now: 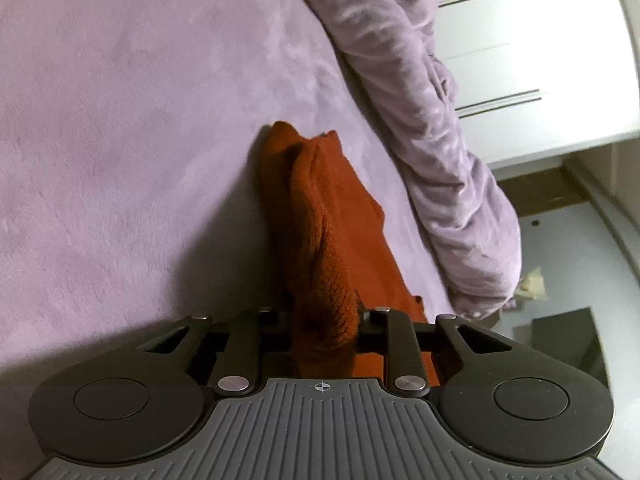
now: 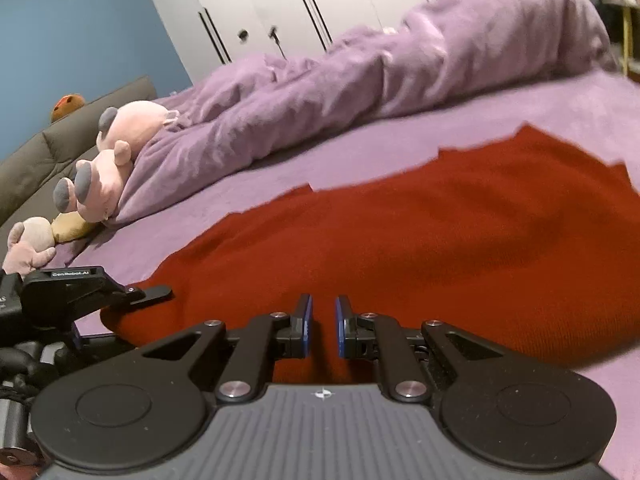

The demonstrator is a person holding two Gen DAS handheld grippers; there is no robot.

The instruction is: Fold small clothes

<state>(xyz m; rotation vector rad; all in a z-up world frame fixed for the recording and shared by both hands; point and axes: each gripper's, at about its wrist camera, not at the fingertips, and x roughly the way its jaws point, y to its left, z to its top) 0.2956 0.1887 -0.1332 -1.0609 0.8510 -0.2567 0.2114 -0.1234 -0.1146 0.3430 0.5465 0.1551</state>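
A red knitted garment [image 2: 420, 240] lies spread on the purple bed cover [image 2: 520, 108]. In the left wrist view my left gripper [image 1: 326, 320] is shut on a bunched fold of the red garment [image 1: 320, 232], which rises into the jaws and hides the pads. In the right wrist view my right gripper [image 2: 322, 326] hovers just over the garment's near edge, its blue pads [image 2: 306, 320] a small gap apart with nothing between them. The left gripper's black body [image 2: 80, 292] shows at the left, at the garment's corner.
A rumpled purple duvet [image 2: 360, 92] lies along the far side of the bed. Pink plush toys [image 2: 108, 160] sit at the left by a grey headboard [image 2: 48, 148]. White wardrobe doors [image 2: 280, 0] stand behind. The bed edge and floor [image 1: 580, 240] show at the right.
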